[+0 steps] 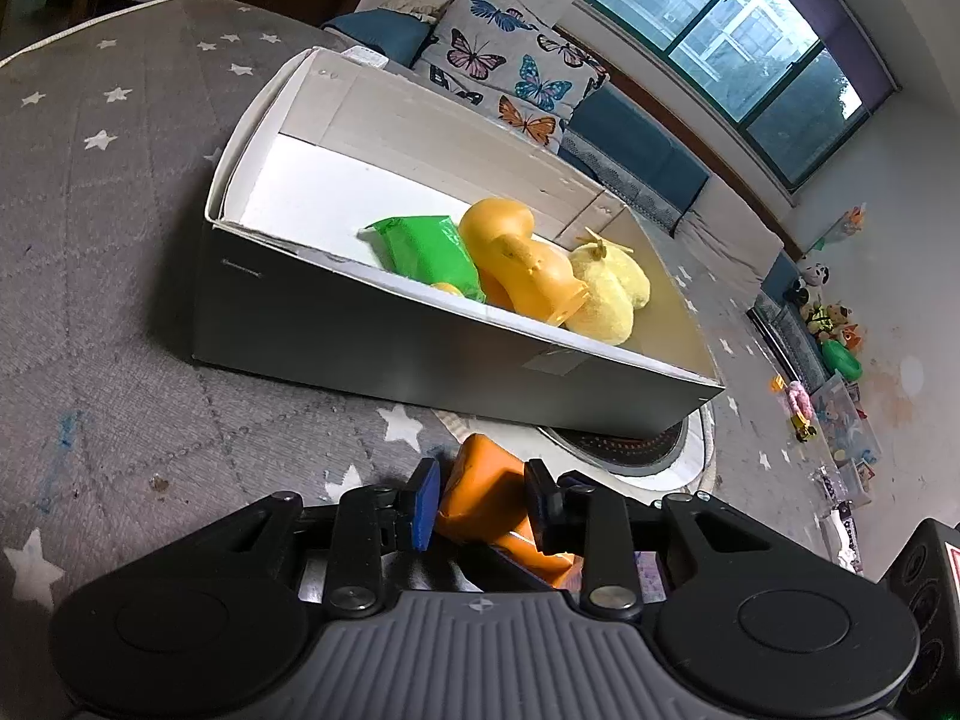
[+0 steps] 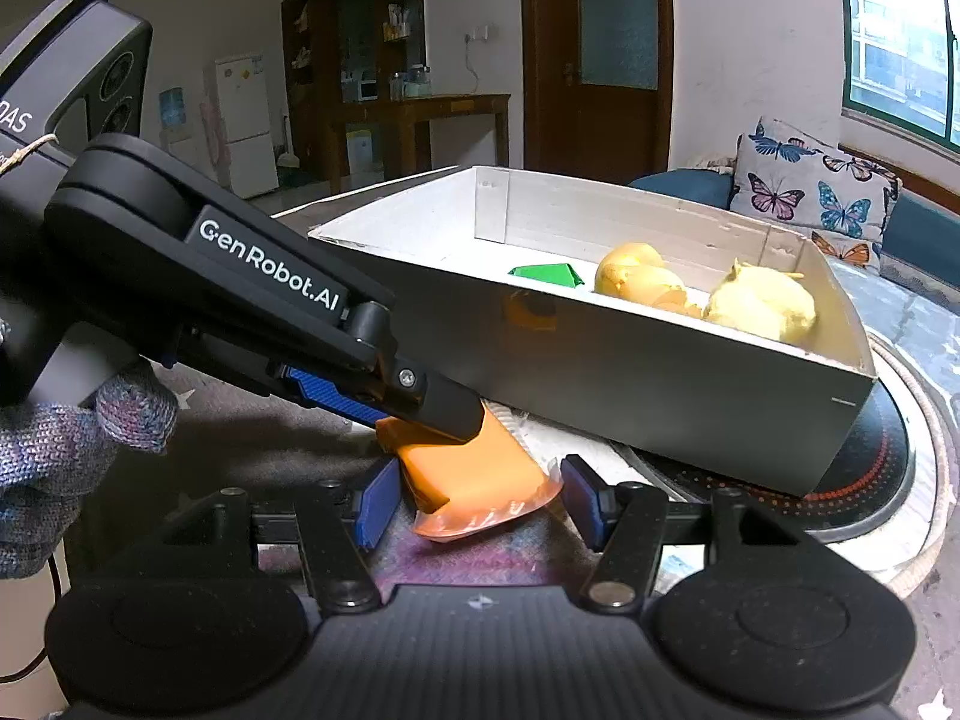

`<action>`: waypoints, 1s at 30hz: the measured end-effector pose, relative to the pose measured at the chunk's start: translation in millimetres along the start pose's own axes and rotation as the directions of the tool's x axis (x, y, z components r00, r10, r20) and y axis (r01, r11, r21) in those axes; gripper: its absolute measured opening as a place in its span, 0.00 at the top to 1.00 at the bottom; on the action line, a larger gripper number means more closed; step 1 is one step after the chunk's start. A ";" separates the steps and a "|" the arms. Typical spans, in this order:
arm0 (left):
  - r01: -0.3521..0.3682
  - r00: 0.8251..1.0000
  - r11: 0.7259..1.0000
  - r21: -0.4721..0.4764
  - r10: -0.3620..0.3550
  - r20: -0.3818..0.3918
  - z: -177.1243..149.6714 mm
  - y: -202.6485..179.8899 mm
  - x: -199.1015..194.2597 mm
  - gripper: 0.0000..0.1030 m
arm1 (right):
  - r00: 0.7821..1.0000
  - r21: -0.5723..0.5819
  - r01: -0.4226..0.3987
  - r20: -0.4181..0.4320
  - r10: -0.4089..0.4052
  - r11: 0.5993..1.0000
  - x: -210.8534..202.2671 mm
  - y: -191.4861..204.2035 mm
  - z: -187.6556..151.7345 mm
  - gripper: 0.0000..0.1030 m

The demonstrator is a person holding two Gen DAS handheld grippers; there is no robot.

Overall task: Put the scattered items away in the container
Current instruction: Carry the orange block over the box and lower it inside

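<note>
An orange sealed packet [image 1: 480, 480] lies on the grey star rug just in front of the box. My left gripper [image 1: 483, 504] is shut on it, blue pads pressed to both sides. In the right wrist view the left gripper [image 2: 444, 414] reaches in from the left, held by a gloved hand [image 2: 54, 450], and pinches the packet's [image 2: 474, 474] far end. My right gripper [image 2: 480, 501] stands open with the packet's crimped near end between its pads, close on both sides. The white box [image 1: 360, 348] holds a green packet [image 1: 426, 246], an orange toy [image 1: 516, 258] and a yellow plush [image 1: 606, 294].
The box [image 2: 660, 384] rests partly on a round black-and-white mat [image 2: 864, 480]. A butterfly cushion [image 1: 516, 78] and blue cushions lie behind it. Small toys [image 1: 834, 324] line the wall at the right. The star rug [image 1: 102, 276] stretches off to the left.
</note>
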State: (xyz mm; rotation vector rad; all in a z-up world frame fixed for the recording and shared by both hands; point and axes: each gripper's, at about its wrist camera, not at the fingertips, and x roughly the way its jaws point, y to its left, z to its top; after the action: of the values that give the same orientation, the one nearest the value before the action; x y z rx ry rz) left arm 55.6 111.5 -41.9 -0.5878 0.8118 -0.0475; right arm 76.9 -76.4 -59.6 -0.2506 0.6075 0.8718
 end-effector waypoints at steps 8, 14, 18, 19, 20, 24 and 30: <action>0.011 1.000 1.000 0.020 -0.011 0.022 2.7 -9.0 -7.0 0.69 | 0.999 -0.016 0.019 0.033 -0.019 1.000 -10.2 3.4 4.7 0.43; 0.015 0.999 0.999 0.035 -0.016 0.036 5.6 -14.7 -11.2 0.69 | 0.998 -0.021 0.026 0.052 -0.025 0.999 -15.0 3.6 8.7 0.43; 0.018 0.999 0.999 0.049 -0.020 0.046 8.0 -18.5 -14.8 0.69 | 0.997 -0.022 0.032 0.066 -0.030 0.999 -15.3 2.2 13.0 0.43; 0.019 0.999 0.998 0.052 -0.022 0.049 8.8 -19.5 -15.8 0.69 | 0.997 -0.024 0.033 0.069 -0.032 0.999 -15.9 1.9 14.2 0.43; 0.020 0.998 0.998 0.055 -0.023 0.053 9.7 -20.3 -16.8 0.69 | 0.997 -0.025 0.035 0.072 -0.033 0.999 -16.3 1.6 15.3 0.43; 0.025 0.997 0.997 0.068 -0.029 0.069 14.6 -24.3 -20.9 0.69 | 0.995 -0.032 0.042 0.090 -0.039 0.999 -18.4 -0.8 22.1 0.43; 0.022 0.995 0.996 0.090 -0.031 0.100 26.1 -30.6 -26.8 0.69 | 0.992 -0.040 0.053 0.120 -0.048 0.998 -20.5 -3.3 35.7 0.43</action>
State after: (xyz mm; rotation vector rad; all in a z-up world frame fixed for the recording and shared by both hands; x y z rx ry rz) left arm 60.6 105.1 5.8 -0.5128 0.6998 -0.0773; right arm 83.5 -75.7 -18.9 -0.2500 0.4705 0.8451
